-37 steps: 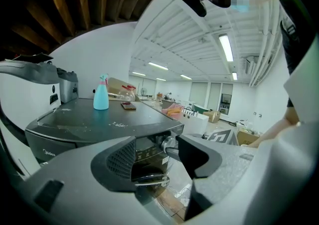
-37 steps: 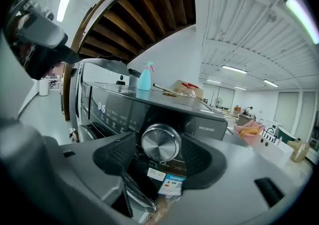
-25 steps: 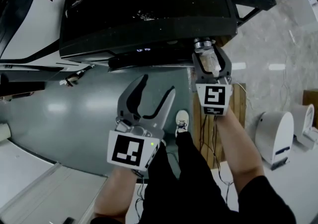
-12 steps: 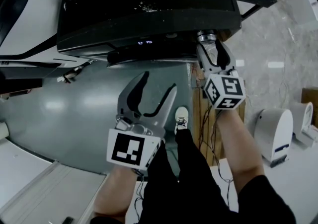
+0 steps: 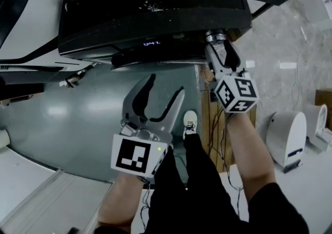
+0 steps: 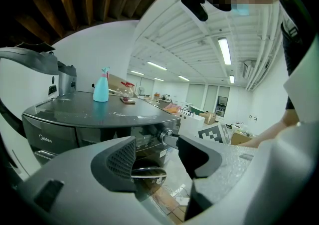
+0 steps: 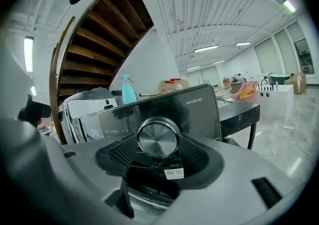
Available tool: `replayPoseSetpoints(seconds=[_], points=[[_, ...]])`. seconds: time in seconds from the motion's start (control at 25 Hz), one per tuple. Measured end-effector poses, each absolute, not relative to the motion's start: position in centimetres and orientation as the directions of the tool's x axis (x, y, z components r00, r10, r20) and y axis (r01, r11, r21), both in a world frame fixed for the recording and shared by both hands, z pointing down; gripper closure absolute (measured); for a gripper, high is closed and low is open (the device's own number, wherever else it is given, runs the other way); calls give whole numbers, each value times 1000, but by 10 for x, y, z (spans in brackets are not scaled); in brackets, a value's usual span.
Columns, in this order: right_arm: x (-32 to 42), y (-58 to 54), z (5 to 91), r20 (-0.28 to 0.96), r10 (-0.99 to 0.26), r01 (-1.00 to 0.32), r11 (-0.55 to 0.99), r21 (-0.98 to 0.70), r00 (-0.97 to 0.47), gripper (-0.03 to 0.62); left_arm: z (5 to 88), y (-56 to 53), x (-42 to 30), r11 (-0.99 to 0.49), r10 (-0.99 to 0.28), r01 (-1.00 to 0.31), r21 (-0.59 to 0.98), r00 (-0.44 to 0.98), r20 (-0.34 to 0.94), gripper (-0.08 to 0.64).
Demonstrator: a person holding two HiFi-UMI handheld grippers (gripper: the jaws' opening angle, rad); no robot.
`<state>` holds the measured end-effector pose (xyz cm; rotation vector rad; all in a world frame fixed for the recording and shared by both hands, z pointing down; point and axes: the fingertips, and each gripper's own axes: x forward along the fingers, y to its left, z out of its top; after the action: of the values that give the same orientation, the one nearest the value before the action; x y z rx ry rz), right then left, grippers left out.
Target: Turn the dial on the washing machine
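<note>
Rolled right over: since a second ago the right claw (image 5: 217, 41) has twisted about its own line. Its marker cube now sits cocked on a corner where it was square. The hand has kept its place at the front of the machine, and the left claw (image 5: 166, 86) has barely stirred.

Closest in, that left claw hangs released with its jaws spread and nothing between them. It is over the grey floor (image 5: 78, 108), just beside the person's shoe (image 5: 190, 123), and well clear of the action.

Further out is the business end. The right claw is clenched on the dial (image 7: 158, 138), with a pad against each side of the brushed-metal knob. The dial sits at the right end of the dark control panel, tucked under the lip of the washing machine (image 5: 155, 10). To its left the display (image 5: 151, 43) glows with small digits I can't read for sure. At the back, a blue spray bottle (image 7: 128, 89) stands on the machine's top.

I'd call this the turning step itself, mid-twist rather than approach. The next move calls for steady squeeze while the wrist rolls on. If the wrist is running out of travel, it means letting go, unwinding and gripping again. Smooth metal could let the pads slip, so the pressure has to hold.
</note>
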<state>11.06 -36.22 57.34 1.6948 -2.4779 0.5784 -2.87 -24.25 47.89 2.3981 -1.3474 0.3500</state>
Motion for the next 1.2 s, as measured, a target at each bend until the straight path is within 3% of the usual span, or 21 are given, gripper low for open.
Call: replayPoseSetpoints(seconds=[0.36, 0.64, 0.8, 1.0, 1.2], points=[[112, -361, 571, 281, -882, -922, 329, -206, -378, 313, 480, -242, -24, -485, -761, -854, 192, 519, 388, 310], [103, -360, 566, 322, -900, -882, 384, 271, -293, 293, 481, -240, -24, -482, -762, -855, 193, 518, 389, 310], [101, -362, 568, 327, -906, -839, 388, 381, -270, 293, 481, -239, -26, -478, -765, -857, 195, 515, 388, 310], [99, -362, 571, 339, -901, -857, 385, 342, -270, 328, 483, -236, -27, -474, -766, -858, 197, 512, 388, 310], [103, -362, 573, 340, -889, -922, 366, 126, -306, 328, 483, -235, -29, -467, -768, -862, 197, 506, 393, 310]])
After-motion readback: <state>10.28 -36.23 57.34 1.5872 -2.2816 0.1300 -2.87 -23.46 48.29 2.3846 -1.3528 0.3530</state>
